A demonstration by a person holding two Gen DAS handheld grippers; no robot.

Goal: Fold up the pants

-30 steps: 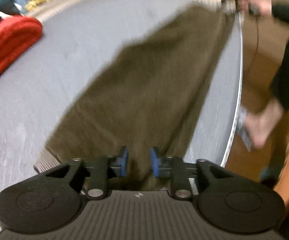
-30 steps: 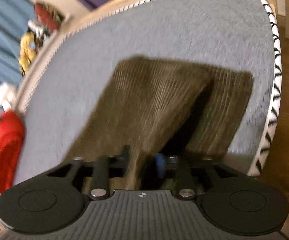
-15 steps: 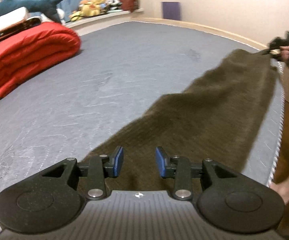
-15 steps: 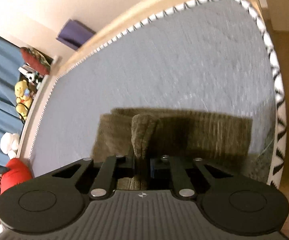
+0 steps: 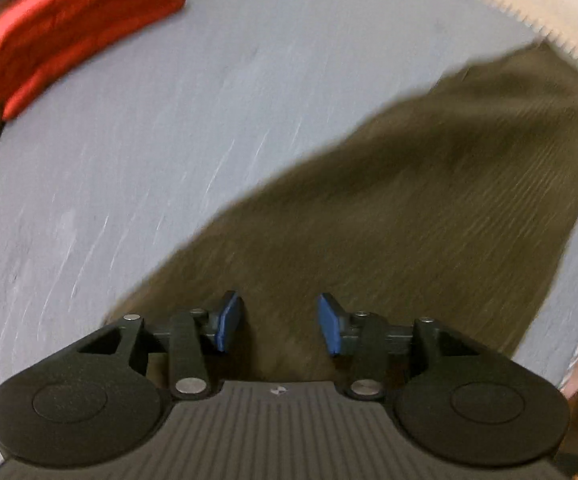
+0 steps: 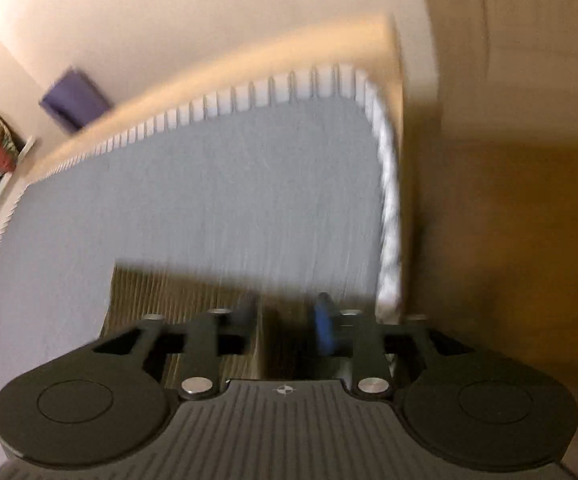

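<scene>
Both views blurred. Left gripper (image 5: 276,324) w/ blue pads spread apart, nothing between them, hanging over the near end of the brown pants (image 5: 409,216). Pants lie flat on the grey mattress (image 5: 169,120), running from near centre to far right edge. Red blanket (image 5: 69,28) far left. Right gripper (image 6: 285,322) also spread, pads apart over the pants' end (image 6: 177,296) near the mattress's right edge (image 6: 389,208); purple box (image 6: 75,100) by far wall.

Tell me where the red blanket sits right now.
In the left wrist view, the red blanket lies at upper left on the grey mattress, apart from the pants.
</scene>
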